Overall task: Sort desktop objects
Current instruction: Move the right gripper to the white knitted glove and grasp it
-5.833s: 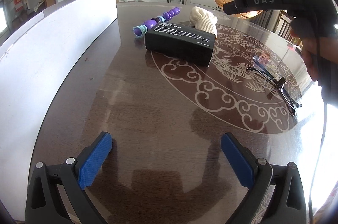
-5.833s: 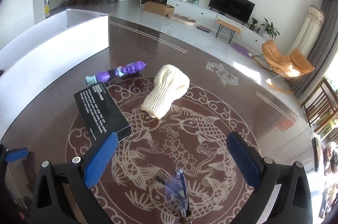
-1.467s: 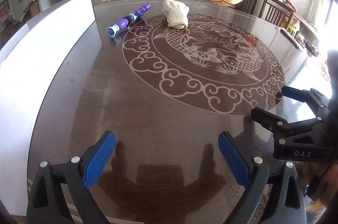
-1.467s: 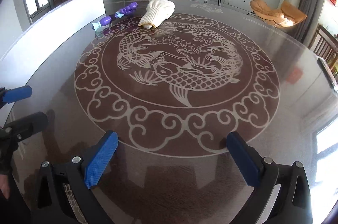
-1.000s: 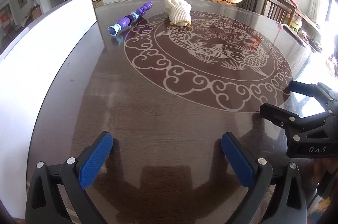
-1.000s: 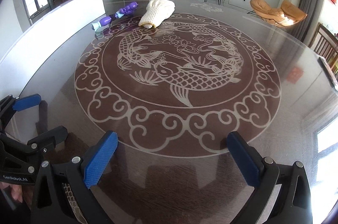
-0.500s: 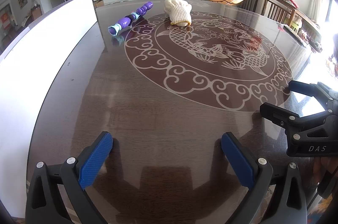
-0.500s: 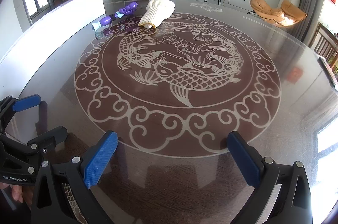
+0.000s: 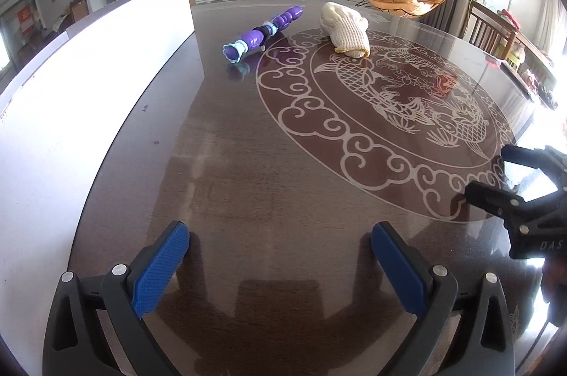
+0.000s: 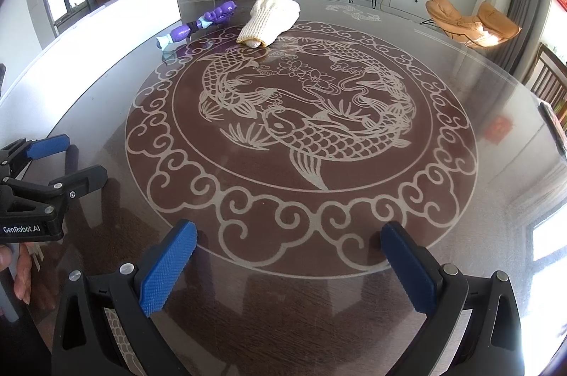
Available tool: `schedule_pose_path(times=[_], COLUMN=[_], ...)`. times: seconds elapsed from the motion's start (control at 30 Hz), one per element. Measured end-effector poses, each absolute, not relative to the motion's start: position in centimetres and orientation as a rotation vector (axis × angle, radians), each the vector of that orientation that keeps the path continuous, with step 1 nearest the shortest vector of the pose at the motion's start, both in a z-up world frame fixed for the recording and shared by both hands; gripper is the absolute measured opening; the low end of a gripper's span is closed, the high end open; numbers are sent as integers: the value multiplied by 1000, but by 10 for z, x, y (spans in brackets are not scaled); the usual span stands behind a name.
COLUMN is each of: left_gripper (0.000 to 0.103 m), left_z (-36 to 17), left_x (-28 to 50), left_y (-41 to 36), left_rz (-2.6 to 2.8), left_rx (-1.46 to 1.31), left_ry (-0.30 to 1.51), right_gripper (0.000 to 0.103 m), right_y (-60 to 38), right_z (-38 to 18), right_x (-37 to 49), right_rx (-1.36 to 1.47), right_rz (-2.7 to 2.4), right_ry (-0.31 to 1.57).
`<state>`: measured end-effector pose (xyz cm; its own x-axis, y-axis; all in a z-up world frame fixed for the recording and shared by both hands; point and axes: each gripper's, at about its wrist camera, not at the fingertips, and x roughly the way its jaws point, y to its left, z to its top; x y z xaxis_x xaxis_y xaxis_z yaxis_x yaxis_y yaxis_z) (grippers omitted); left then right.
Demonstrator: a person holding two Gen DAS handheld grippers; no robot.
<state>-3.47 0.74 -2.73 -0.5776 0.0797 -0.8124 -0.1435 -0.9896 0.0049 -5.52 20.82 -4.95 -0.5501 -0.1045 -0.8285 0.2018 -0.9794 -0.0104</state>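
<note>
A purple and light-blue toy wand (image 9: 264,32) (image 10: 198,26) lies at the far side of the dark round table (image 9: 248,170). Just right of it sits a cream knitted glove (image 9: 345,30) (image 10: 269,18). My left gripper (image 9: 280,266) is open near the table's front edge, with nothing between its blue pads. My right gripper (image 10: 288,266) is open too and holds nothing. Each gripper shows in the other's view: the right gripper (image 9: 496,177) at the right edge, the left gripper (image 10: 78,160) at the left edge. Both are far from the wand and the glove.
A long white box wall (image 9: 88,67) (image 10: 106,21) runs along the table's left side. A carved fish medallion (image 10: 301,124) covers the middle of the table. A wooden chair (image 9: 492,32) stands at the right. A hand (image 10: 21,273) holds the left gripper's handle.
Over the last second almost nothing has moved. Since 5.8 s ago the black box and the glasses have left the table, and both grippers have drawn back to the near edge.
</note>
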Motion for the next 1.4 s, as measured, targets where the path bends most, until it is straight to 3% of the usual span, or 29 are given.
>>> schedule_pose_path(times=[0.23, 0.47, 0.57, 0.6, 0.67, 1.27, 1.33, 1.37, 1.4], left_gripper=[103, 103, 103, 103, 103, 103, 103, 103, 103], left_z=[-27, -27, -27, -27, -27, -27, -27, -28, -28], left_x=[-35, -35, -36, -36, -36, -37, -37, -37, -37], left_y=[7, 7, 7, 8, 8, 9, 9, 9, 9], left_rz=[2681, 2681, 2678, 2678, 2679, 2684, 2684, 2684, 2684], left_rx=[-1375, -1374, -1374, -1375, -1376, -1375, -1375, -1375, -1375], left_ry=[104, 103, 101, 101, 100, 96, 96, 96, 96], right_gripper=[103, 101, 70, 51, 42, 44, 57, 75, 85], right_y=[190, 144, 140, 139, 140, 236, 240, 241, 241], right_z=[-19, -33, -42, -41, -43, -53, -50, -51, -52], right_x=[-179, -287, -297, -294, -285, -34, -29, -30, -32], right_rx=[1315, 1453, 1484, 1439, 1403, 1295, 1304, 1318, 1339], right_rz=[-2650, -2682, -2684, -2710, -2703, -2711, -2715, -2718, -2721], right_ry=[18, 73, 64, 84, 96, 120, 101, 103, 102])
